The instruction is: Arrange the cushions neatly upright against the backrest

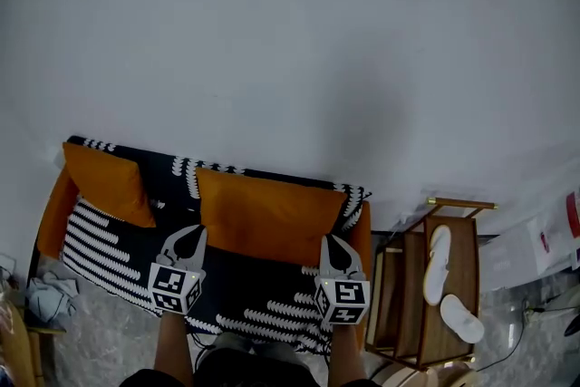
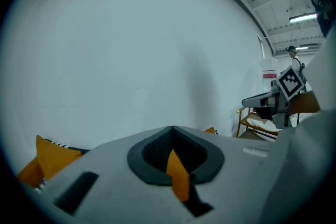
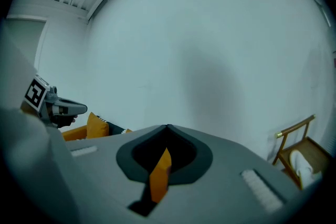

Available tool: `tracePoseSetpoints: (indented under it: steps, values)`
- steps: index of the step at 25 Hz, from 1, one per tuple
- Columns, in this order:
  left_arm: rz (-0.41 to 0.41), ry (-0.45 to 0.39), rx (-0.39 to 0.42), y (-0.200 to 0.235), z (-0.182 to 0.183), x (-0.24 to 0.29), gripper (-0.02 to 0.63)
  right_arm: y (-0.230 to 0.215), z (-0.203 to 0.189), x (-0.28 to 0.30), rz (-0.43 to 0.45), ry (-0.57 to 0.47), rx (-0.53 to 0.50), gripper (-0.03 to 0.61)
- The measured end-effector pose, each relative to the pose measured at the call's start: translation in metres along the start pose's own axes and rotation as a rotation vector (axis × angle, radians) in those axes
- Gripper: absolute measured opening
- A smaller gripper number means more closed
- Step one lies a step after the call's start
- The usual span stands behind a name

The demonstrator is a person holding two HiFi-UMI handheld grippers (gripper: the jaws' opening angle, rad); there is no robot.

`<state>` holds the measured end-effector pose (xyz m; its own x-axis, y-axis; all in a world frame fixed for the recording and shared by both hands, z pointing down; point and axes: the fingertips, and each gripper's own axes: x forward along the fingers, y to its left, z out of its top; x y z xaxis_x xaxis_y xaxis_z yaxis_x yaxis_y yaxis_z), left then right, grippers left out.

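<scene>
My left gripper (image 1: 196,233) and right gripper (image 1: 330,241) are clamped on the cushion (image 1: 267,213), mid-lift. Next I'd stand it along the sofa's (image 1: 95,242) back edge.

**Head view:** dim, even light is falling on the pale wall (image 1: 290,32), which is darkening toward the corners. A soft, broad shadow is lying on it right of centre. The sofa (image 1: 109,249) and floor (image 1: 109,344) are showing underexposed, in muted colour.

**Left gripper view:** a ceiling strip lamp (image 2: 303,18) is glaring at upper right.

**Both gripper views:** straight lines are bending, and the edges are fading into a black circular rim. The grey bodies of the left gripper (image 2: 172,128) and right gripper (image 3: 168,126), and the orange cushion (image 2: 177,176) fabric pinched in each, are blurring at close range.
</scene>
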<state>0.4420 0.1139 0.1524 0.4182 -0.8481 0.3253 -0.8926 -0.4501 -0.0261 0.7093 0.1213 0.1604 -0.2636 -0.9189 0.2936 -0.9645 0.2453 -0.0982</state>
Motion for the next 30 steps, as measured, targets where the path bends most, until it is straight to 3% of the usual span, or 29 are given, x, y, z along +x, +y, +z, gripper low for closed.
tracePoseSetpoints:
  steps: [9, 22, 30]
  values:
    - [0.029, -0.067, -0.001, 0.017, 0.034, -0.033, -0.003, 0.023, 0.026, -0.022, -0.004, -0.029, -0.032, 0.012]
    - [-0.069, -0.134, 0.068, 0.034, 0.073, -0.053, -0.002, 0.056, 0.059, -0.053, -0.101, -0.091, -0.067, 0.012]
    - [-0.08, -0.177, 0.058, 0.053, 0.084, -0.067, -0.002, 0.082, 0.071, -0.054, -0.121, -0.115, -0.098, 0.012]
